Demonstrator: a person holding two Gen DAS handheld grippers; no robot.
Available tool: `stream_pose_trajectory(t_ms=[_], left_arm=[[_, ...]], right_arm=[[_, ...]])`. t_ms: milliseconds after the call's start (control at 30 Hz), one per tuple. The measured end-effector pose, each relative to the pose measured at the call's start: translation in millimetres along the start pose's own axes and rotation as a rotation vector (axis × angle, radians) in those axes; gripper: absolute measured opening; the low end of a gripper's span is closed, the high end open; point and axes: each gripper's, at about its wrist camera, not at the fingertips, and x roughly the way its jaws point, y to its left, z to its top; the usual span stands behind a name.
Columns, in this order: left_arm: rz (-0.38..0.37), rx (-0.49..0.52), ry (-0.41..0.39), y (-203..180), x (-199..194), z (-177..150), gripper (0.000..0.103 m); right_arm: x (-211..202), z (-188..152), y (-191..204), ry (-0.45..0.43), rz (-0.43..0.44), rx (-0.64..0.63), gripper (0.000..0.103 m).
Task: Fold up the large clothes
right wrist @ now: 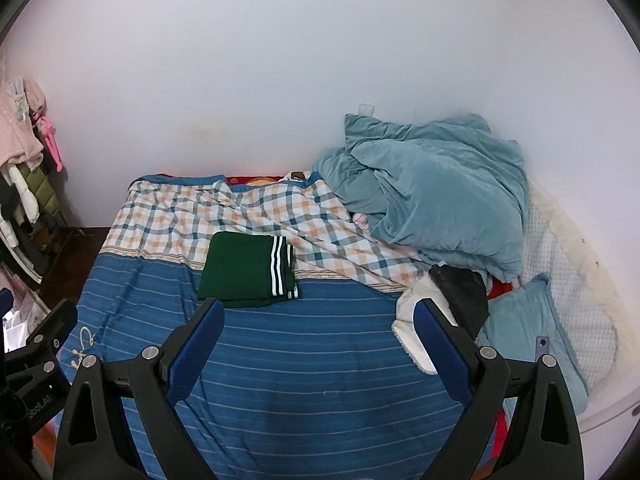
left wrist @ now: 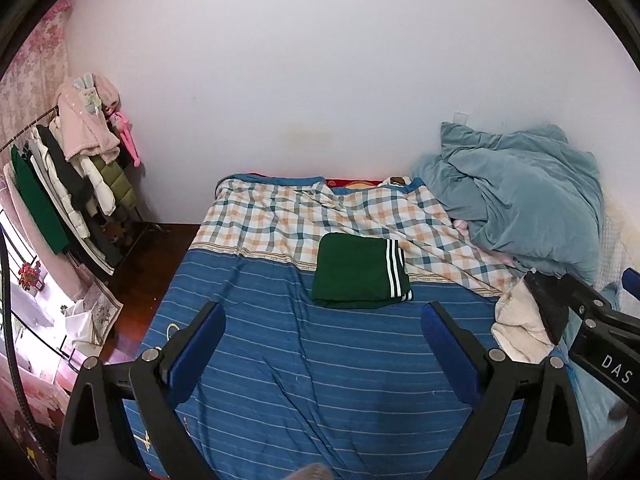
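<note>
The folded green garment (left wrist: 360, 270) lies flat, striped edge toward the blue duvet (left wrist: 520, 196); both grippers (left wrist: 324, 344) (right wrist: 316, 340) hover open, empty.

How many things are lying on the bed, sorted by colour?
Green: 1, the folded green garment with white stripes.
Teal: 2, the crumpled teal duvet and the teal pillow.
Cream and black: 1, the cream and black garment in a heap.
Total: 4, not counting the bedsheet.
</note>
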Motion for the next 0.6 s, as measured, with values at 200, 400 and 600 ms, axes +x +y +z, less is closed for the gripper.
stream_pose_trajectory(t_ms=[200, 400, 600], left_arm=[[0.007, 0.016, -0.030, -4.5, -11.1, -1.5, 0.102], [0.006, 0.013, -0.052, -5.6, -19.3, -2.4, 0.102], [0.007, 0.005, -0.059, -5.2, -22.6, -1.7, 0.102]], right_arm=[[-3.6, -2.1, -3.1, -0.001, 0.008, 0.003, 0.100], [-10.1, -3.1, -10.9, -0.011, 0.010, 0.000, 0.100], [-13.4, -0.5, -17.1, -0.027, 0.010, 0.001, 0.101]])
